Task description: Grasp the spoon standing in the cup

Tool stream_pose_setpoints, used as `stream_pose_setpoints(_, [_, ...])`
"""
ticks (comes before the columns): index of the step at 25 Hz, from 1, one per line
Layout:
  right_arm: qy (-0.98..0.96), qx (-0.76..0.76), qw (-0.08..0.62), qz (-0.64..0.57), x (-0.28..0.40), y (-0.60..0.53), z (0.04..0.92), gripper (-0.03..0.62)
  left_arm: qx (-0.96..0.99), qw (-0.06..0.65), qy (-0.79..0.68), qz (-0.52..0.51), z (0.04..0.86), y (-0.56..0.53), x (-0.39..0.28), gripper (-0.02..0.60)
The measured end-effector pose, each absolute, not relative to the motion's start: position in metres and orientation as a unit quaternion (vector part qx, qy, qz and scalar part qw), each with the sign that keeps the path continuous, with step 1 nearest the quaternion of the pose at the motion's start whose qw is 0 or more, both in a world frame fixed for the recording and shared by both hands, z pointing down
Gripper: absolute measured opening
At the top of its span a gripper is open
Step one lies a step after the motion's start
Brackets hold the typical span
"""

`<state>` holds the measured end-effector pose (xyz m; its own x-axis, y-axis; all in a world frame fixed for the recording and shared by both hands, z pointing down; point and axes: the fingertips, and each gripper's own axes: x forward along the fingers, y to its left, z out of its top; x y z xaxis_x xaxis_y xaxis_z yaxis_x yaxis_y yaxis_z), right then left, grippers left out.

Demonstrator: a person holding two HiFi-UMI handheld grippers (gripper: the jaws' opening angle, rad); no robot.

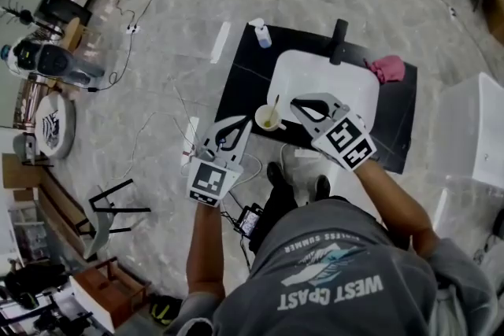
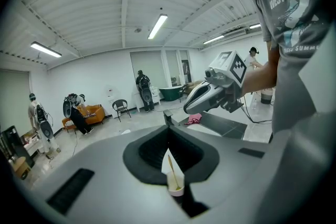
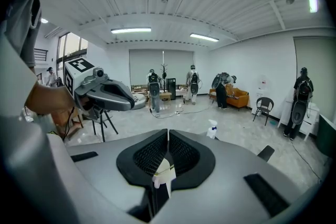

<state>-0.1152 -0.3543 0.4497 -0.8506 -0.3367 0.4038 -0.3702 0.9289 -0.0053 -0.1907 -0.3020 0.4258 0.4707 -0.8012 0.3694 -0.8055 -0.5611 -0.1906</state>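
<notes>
Pale and small, the cup (image 1: 268, 120) sits just below the middle of the head view, at the near left edge of a white basin (image 1: 331, 79) set into the black tabletop (image 1: 244, 75). The spoon (image 1: 274, 108) stands in it, leaning on the rim, so its thin handle pokes up and away, free of anything around it. That free end is the obvious part to take.

Both tools are aimed inward at the cup. The left hand-held gripper (image 1: 242, 122) is just beside the cup on its left. The right hand-held gripper (image 1: 294, 101) is near it on the right, over the basin. Neither touches cup or spoon.

In each gripper view the jaws meet at their tips and hold nothing, with the cup and spoon showing low in the frame through the gap behind the tips. Whichever one takes the handle would, I judge, have to spread its jaws first and then close from either side, gently, since a light cup could tip.
</notes>
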Motion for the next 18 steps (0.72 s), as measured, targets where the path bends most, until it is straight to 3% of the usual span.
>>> stream_pose_setpoints(18, [-0.945, 0.189, 0.241, 0.113, -0.139, -0.382, 0.533, 0.034, 0.870, 0.062, -0.436, 0.221, 0.484, -0.336, -0.211, -0.002])
